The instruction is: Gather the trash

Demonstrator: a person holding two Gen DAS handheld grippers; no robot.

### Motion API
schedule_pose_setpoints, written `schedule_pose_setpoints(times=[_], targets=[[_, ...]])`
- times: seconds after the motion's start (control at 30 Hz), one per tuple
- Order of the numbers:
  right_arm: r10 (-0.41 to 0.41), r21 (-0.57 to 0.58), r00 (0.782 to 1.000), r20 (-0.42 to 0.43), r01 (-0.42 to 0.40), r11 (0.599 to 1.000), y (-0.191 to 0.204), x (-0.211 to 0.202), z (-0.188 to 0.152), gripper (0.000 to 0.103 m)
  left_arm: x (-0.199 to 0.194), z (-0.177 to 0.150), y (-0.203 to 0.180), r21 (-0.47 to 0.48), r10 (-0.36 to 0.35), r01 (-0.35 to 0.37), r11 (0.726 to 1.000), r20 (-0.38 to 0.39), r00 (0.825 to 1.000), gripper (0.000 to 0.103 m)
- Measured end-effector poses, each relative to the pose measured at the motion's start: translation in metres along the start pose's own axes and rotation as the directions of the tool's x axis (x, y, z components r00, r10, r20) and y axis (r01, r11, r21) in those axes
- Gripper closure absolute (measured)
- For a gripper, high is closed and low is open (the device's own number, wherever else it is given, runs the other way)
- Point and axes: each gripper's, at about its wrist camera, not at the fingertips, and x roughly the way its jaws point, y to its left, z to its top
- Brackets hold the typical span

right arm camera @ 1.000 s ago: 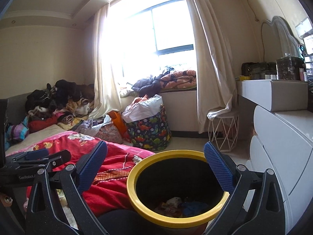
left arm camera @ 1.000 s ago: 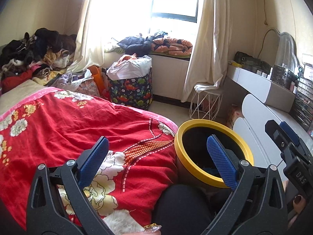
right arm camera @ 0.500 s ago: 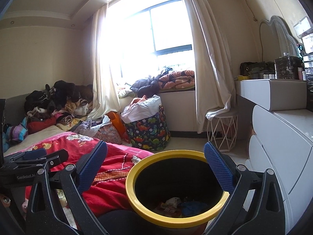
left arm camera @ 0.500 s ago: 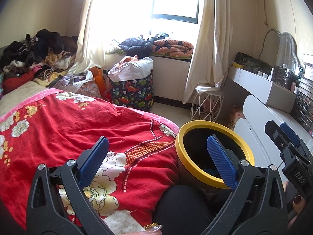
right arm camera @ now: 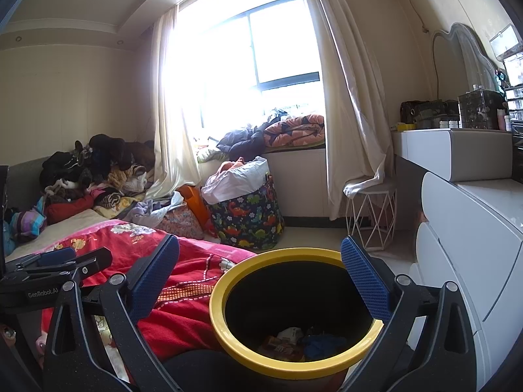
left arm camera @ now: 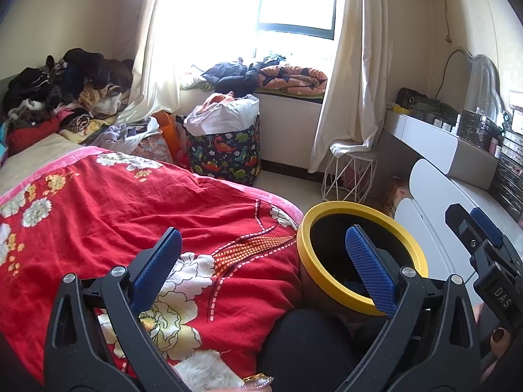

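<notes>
A round trash bin with a yellow rim (right arm camera: 228,349) and a black inside stands just below my right gripper (right arm camera: 260,271), which is open and empty. Wrappers and a blue scrap (right arm camera: 323,343) lie at the bin's bottom. In the left wrist view the same bin (left arm camera: 305,271) sits right of centre, beside the red flowered bedspread (left arm camera: 98,215). My left gripper (left arm camera: 261,258) is open and empty above the bed's edge. The right gripper also shows at the right edge of the left wrist view (left arm camera: 483,245).
A dinosaur-print fabric bin (right arm camera: 248,219) stuffed with clothes stands on the floor under the window. A white wire stool (right arm camera: 371,215) stands by the curtain. A white dresser (right arm camera: 467,222) runs along the right. Clothes (left arm camera: 62,91) are piled at the bed's far end.
Both views have drifted slightly; the room has shifted a little in frame. Both grippers stay open and empty, and the bin stays put.
</notes>
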Motion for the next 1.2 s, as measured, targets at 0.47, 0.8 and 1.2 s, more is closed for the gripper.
schedule_pose_setpoints(times=[0.47, 0.8, 1.2], targets=[[0.002, 0.002, 1.0, -0.002, -0.002, 1.0, -0.001, 0.0, -0.001, 0.007, 0.0, 0.0, 0.001, 0.0, -0.001, 0.001, 1.0, 0.001, 1.0, 0.011], [0.002, 0.004, 1.0, -0.001, -0.002, 1.0, 0.0, 0.0, -0.001, 0.007, 0.0, 0.0, 0.001, -0.001, 0.0, 0.0, 1.0, 0.002, 1.0, 0.011], [0.024, 0.012, 0.999, -0.03, -0.023, 1.0, 0.006, 0.001, 0.003, 0.007, -0.002, 0.004, 0.012, -0.028, 0.054, -0.054, 0.998, 0.012, 0.998, 0.011]])
